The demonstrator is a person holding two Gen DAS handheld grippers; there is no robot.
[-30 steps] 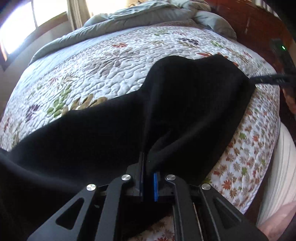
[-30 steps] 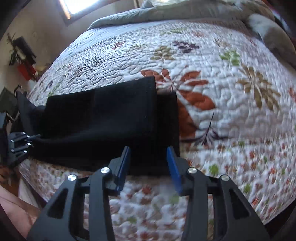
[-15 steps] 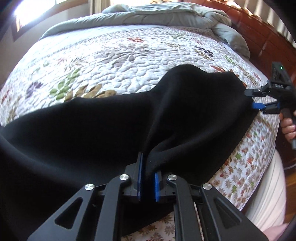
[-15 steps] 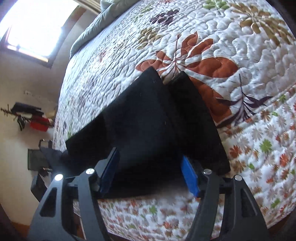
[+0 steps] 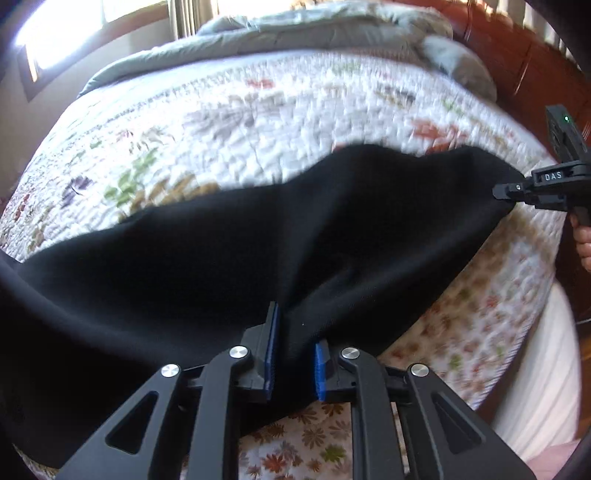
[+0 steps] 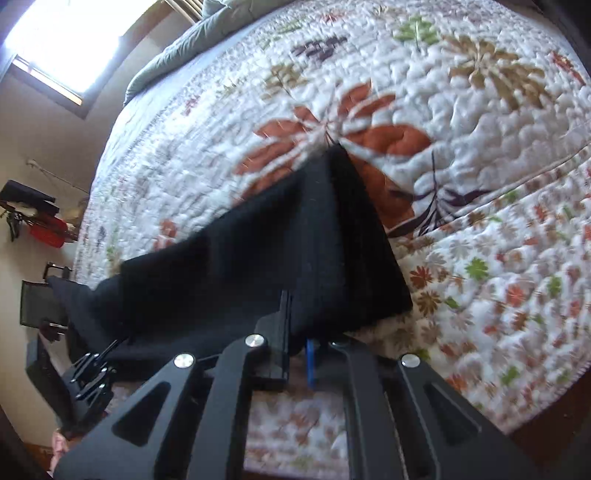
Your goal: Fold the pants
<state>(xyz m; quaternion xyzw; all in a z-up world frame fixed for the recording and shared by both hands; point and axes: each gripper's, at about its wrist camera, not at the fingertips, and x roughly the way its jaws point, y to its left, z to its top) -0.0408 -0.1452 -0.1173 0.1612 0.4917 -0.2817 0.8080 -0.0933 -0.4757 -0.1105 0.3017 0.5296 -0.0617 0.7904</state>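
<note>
Left wrist view: looks forward along the left tongs (image 5: pixel 293 354) from the near edge of the bed with white leaf-print quilt (image 5: pixel 258 122), close and low, facing the window (image 5: pixel 92 33). Right wrist view: along the right tongs (image 6: pixel 297 350), close, angled across the bed (image 6: pixel 480 129) from its near edge. Shared: black fabric pants (image 5: pixel 240 251) (image 6: pixel 258 258), quilt, window (image 6: pixel 62 40); each view catches the other tongs (image 5: pixel 502 192) (image 6: pixel 107 350) at its margin.

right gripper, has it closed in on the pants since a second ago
Yes. The right gripper stood open short of the black pants on the quilt; now its fingers have narrowed onto the near hem, over the red leaf print.
</note>
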